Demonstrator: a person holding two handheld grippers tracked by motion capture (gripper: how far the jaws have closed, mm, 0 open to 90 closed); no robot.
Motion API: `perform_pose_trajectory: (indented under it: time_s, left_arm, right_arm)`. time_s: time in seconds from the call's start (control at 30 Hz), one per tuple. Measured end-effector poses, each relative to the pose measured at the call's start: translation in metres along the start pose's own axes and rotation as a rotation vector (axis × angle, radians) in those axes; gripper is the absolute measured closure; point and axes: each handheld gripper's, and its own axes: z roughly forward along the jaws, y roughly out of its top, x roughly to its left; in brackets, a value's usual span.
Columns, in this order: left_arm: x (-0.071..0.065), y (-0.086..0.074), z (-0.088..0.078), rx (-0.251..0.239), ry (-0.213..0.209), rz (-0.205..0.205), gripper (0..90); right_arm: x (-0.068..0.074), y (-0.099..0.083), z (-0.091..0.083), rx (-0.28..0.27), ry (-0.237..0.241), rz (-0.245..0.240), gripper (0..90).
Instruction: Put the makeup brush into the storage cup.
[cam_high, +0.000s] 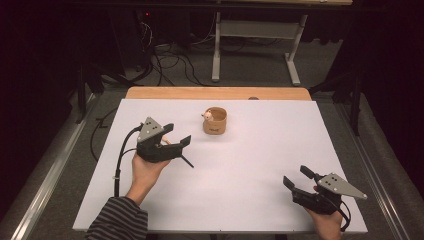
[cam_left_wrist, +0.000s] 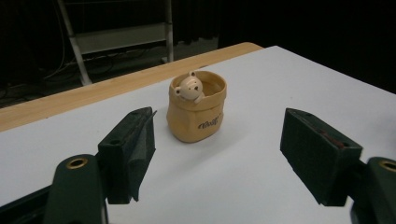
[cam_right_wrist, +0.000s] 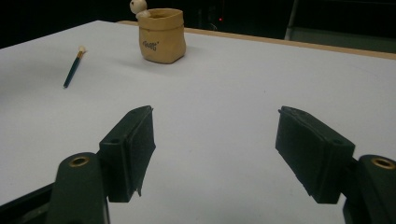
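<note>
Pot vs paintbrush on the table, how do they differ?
The tan pot stands upright, squat and wide, while the paintbrush lies flat, thin and long. The pot is tan with a small bear figure at its rim; the paintbrush has a dark handle and pale tip. Both rest on the white table, untouched by either gripper.

Tan pot (cam_high: 215, 121), cream bear (cam_high: 207, 115); white tabletop (cam_high: 250, 170); striped sleeve (cam_high: 117, 221); dark-green paintbrush (cam_right_wrist: 73, 69).
</note>
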Motion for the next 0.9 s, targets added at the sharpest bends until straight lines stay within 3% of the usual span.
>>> perform_pose_trajectory:
  time_s: [0.4,0.63,0.9]
  left_arm:
    - [-0.003,0.011,0.026,0.004,-0.012,-0.014,27.6]
    - [-0.005,0.016,0.044,0.039,0.01,0.022,27.6]
    - [-0.011,0.021,0.057,0.037,0.015,0.037,28.1]
  right_arm:
    - [0.0,0.0,0.001,0.003,0.004,-0.001,30.0]
    - [0.001,0.0,0.001,0.011,0.009,-0.005,29.9]
    - [0.001,0.0,0.001,0.016,0.008,0.001,29.9]
